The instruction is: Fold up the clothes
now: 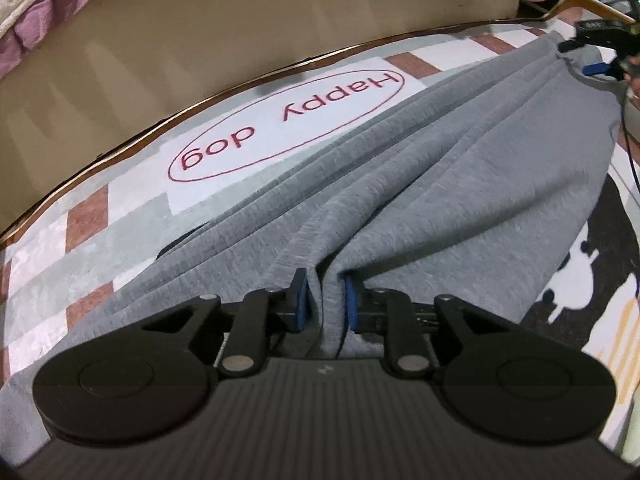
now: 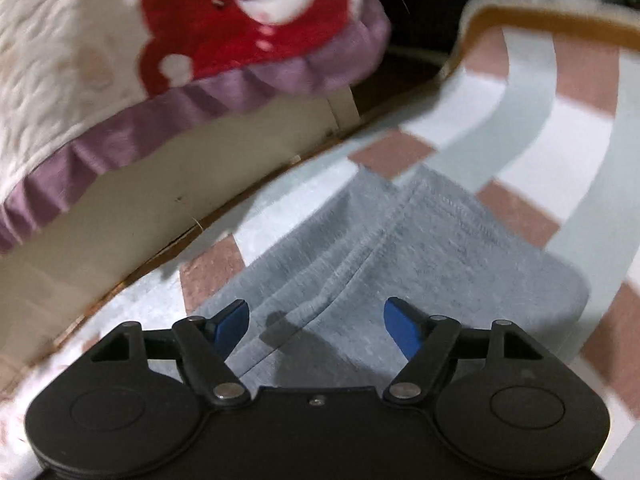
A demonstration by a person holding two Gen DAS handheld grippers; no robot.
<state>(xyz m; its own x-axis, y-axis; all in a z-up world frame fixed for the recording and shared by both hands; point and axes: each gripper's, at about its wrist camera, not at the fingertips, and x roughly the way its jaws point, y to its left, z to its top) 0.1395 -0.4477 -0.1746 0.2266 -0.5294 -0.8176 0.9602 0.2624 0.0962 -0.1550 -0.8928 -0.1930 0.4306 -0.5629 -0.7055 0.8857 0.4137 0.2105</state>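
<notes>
Nearest to me, my left gripper point(image 1: 327, 300) is clamped on a pinch of the grey garment point(image 1: 460, 168), a thick fold of it bunched up between the two blue pads. From that pinch the cloth fans out in long ridges across the mat point(image 1: 84, 240), a checked one in white, pale grey and brown with "Happy dog" printed in a red oval point(image 1: 286, 120). The garment lies stretched along the mat towards the far end, where my right gripper point(image 1: 596, 58) shows small by the cloth's far edge.

In the right wrist view, the right gripper point(image 2: 316, 324) has its fingers wide apart, holding nothing, just above a hemmed end of the garment point(image 2: 420, 248) that lies flat on the mat. Whether it is about to grasp or has just let go, I can't tell.

I judge the fabric a soft, mid-weight knit: limp, not slippery, not fragile, but it sags and bunches wherever it isn't supported. It wants holding at the edges, near the stitched hem, which should be firmer to bite, with both ends kept level so the fold lands square.

Beyond the mat's brown trim point(image 1: 120, 152) is a tan surface point(image 1: 200, 40), then a quilt with a purple frill point(image 2: 132, 132) and a red plush point(image 2: 240, 12).
</notes>
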